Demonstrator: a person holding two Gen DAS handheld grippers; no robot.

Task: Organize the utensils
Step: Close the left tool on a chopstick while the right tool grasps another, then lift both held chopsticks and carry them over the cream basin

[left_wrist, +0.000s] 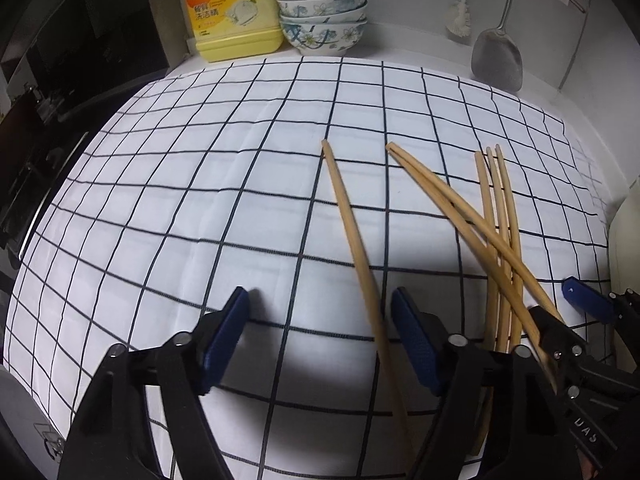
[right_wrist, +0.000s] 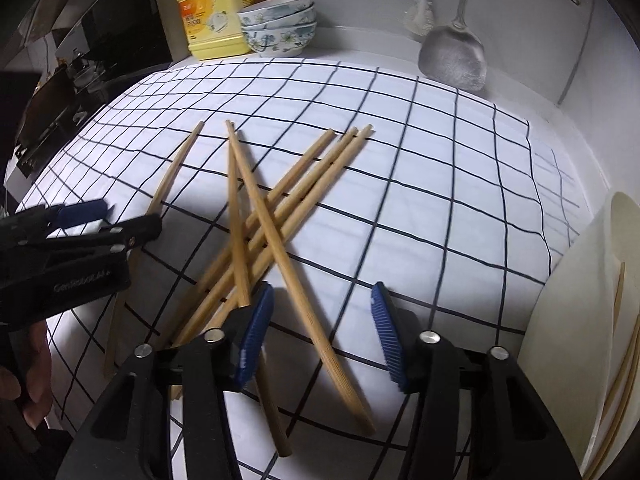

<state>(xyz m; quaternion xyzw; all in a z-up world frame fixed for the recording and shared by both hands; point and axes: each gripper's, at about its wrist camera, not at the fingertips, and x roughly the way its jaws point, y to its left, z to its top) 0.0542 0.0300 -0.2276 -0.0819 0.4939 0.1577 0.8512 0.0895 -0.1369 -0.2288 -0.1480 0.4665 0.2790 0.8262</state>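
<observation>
A: Start at the left gripper [left_wrist: 320, 304]. What is it doing?

B: Its blue-padded fingers [left_wrist: 228, 332] stand wide apart, just above the checked cloth [left_wrist: 200, 180]. A single chopstick [left_wrist: 352, 236] runs lengthwise through the gap between them, nearer the right-hand finger, and neither pad visibly presses on it. So it is released, with nothing grasped.

A: And the right gripper [right_wrist: 320, 328]?

B: Also spread wide, holding nothing. One chopstick [right_wrist: 304, 280] lies slantwise on the cloth through its gap. The left-hand pad sits at the near end of the chopstick pile [right_wrist: 272, 208]; whether it touches the sticks I cannot tell.

A: Where do the chopsticks lie overall?

B: All on the cloth, in a loose crossed heap. From the right wrist view, three run side by side toward the upper right, and two others cross over them. One more lies apart on the left, passing under the left gripper.

A: What lies further out?

B: At the far edge, a yellow detergent jug [left_wrist: 232, 12] stands beside a stack of floral bowls [left_wrist: 324, 20]. A metal spatula [right_wrist: 452, 60] hangs against the wall on the right, with a white brush [left_wrist: 460, 20] beside it. At the right edge of the right wrist view stands a cream holder [right_wrist: 560, 320] with a few chopsticks inside.
</observation>
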